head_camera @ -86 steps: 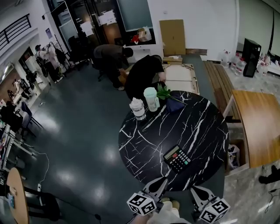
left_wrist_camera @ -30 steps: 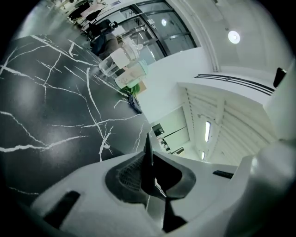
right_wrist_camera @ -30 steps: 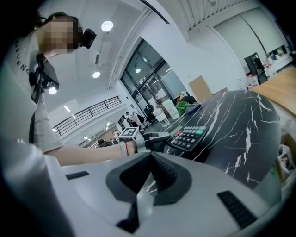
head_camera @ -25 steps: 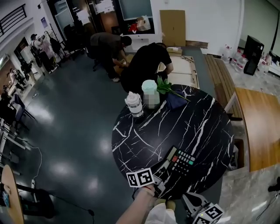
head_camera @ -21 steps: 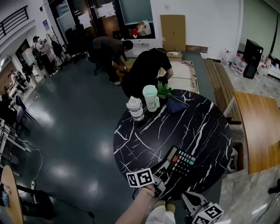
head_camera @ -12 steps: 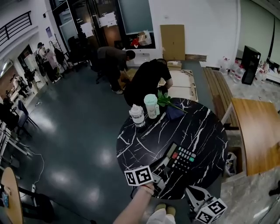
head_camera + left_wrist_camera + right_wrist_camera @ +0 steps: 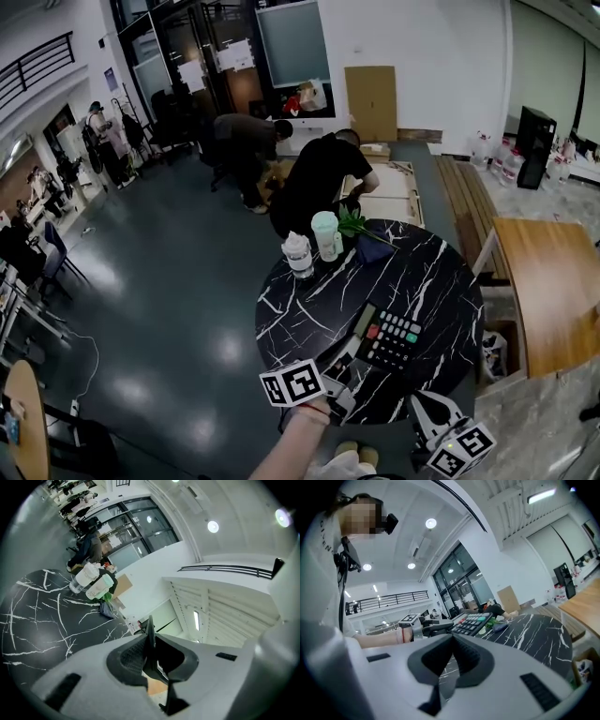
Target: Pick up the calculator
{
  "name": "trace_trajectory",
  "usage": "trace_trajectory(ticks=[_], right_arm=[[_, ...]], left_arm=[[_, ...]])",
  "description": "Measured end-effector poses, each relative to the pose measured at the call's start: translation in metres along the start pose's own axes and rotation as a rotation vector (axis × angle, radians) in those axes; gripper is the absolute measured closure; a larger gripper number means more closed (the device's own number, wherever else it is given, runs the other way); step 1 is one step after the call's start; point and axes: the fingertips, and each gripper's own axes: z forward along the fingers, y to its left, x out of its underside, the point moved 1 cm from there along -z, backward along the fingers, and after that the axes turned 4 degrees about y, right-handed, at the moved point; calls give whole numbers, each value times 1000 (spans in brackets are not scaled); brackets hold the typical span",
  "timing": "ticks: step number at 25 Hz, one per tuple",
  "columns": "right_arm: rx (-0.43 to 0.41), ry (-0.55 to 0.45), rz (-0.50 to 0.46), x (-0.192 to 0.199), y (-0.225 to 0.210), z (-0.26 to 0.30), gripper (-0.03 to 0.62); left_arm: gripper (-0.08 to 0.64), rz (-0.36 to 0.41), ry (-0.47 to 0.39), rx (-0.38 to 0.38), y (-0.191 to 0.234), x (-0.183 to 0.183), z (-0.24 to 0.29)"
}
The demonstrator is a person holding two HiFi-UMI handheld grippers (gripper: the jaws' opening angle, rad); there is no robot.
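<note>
Left gripper (image 7: 339, 364) clamped on the calculator (image 7: 390, 337), held above the black table (image 7: 412, 267), right gripper (image 7: 422, 409) closed and empty, off the table's near edge

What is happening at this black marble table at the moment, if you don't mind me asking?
A person is working with a handheld gripper in each hand. The left gripper is shut on one end of the calculator, which looks tilted up off the round black table. The right gripper hangs by the table's near edge, shut and holding nothing. Two lidded cups stand at the far side.
</note>
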Motion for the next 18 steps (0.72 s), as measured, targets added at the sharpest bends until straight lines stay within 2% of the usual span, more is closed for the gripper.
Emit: trace_trajectory(ticks=[4,10,15,18], right_arm=[[44,2,-85,-6,-2,-4,584],[195,-45,-168,-18,-41,-10,584],[253,-49,-163,-14,-60,-13,584],[242,-45,-165,-17,-59,-11,584]], left_arm=[[509,-34,-33,-1,-1,4,-2],[509,-43,-29,23,-17,11,3],[509,-48,-29,45,-22,10,6],[509,-64,-47,59,-23,5,5]])
